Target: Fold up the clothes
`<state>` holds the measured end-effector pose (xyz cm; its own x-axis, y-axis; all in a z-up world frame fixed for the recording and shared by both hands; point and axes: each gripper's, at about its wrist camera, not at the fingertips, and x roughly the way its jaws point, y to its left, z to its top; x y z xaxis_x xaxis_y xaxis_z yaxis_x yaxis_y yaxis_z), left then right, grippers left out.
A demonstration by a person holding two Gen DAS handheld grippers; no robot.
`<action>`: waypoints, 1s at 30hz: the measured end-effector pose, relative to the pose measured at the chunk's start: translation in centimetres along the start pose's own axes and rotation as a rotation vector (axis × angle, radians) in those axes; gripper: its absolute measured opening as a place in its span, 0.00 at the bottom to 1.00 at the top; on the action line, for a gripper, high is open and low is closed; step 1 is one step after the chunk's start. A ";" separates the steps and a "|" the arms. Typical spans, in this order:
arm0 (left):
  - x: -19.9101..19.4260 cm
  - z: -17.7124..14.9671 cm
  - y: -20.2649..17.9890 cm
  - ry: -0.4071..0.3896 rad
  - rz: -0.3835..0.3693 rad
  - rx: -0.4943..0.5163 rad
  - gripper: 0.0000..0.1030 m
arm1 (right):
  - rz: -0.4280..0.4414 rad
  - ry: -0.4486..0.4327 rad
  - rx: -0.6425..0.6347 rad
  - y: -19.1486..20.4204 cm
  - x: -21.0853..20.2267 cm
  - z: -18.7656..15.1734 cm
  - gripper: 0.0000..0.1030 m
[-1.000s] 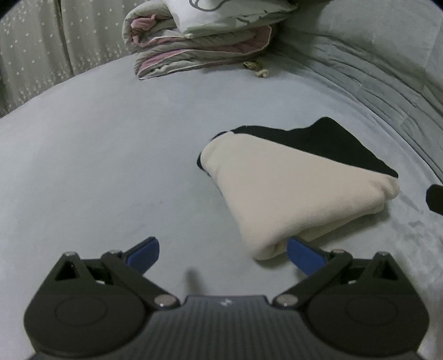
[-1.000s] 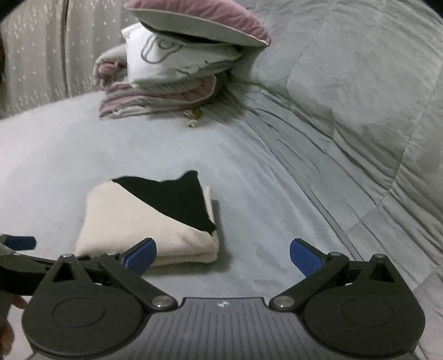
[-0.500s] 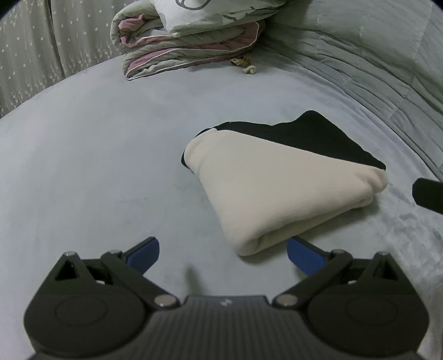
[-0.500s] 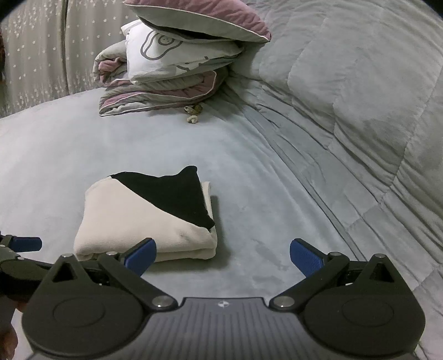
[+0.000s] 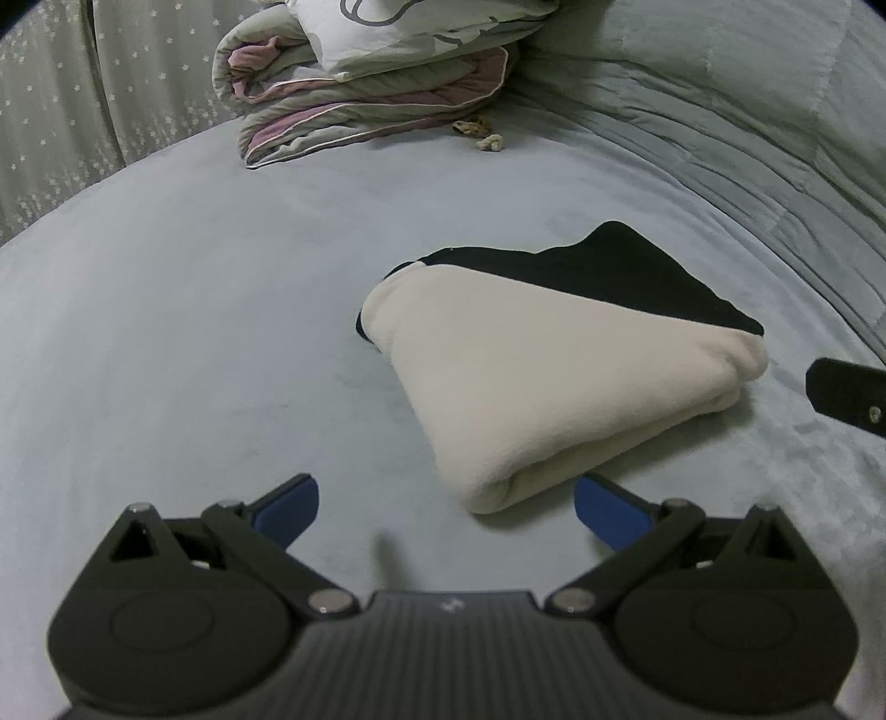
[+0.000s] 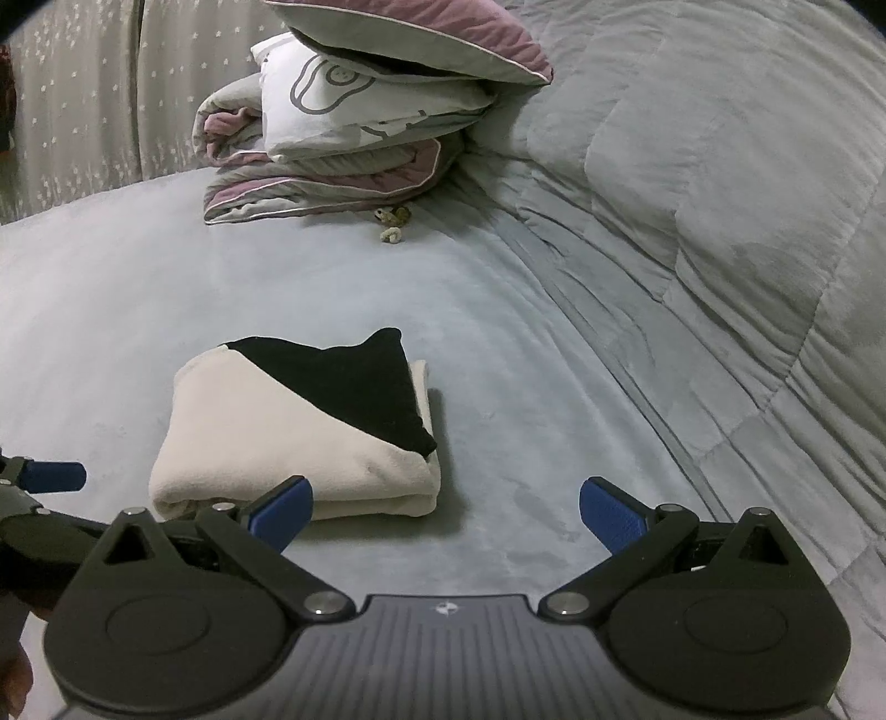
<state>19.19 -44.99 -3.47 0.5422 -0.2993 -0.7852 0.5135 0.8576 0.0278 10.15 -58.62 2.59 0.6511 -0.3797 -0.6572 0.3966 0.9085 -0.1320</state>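
Two claws, the left claw (image 5: 446,501) and the right claw (image 6: 446,507), hover with blue-tipped fingers spread wide and empty, just short of one folded garment (image 5: 559,382), a thick cream fleece bundle with a black triangular panel on top, lying flat on the grey-blue bed (image 5: 166,332). Well beyond it sit one stack of folded pink-and-grey quilts (image 6: 326,183) topped by one printed white pillow (image 6: 360,105) and one mauve cushion (image 6: 421,39), one small knotted beige thing (image 6: 392,220) just before the stack, and a quilted grey duvet (image 6: 720,194) heaped along the right.
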 end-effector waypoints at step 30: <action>-0.1 -0.2 0.1 -0.007 0.022 0.015 1.00 | 0.004 -0.003 -0.032 1.1 0.0 0.0 1.00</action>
<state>19.08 -44.78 -3.51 0.5577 -0.2834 -0.7802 0.5117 0.8574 0.0544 10.56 -57.57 2.44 0.6542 -0.3764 -0.6560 0.3732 0.9151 -0.1529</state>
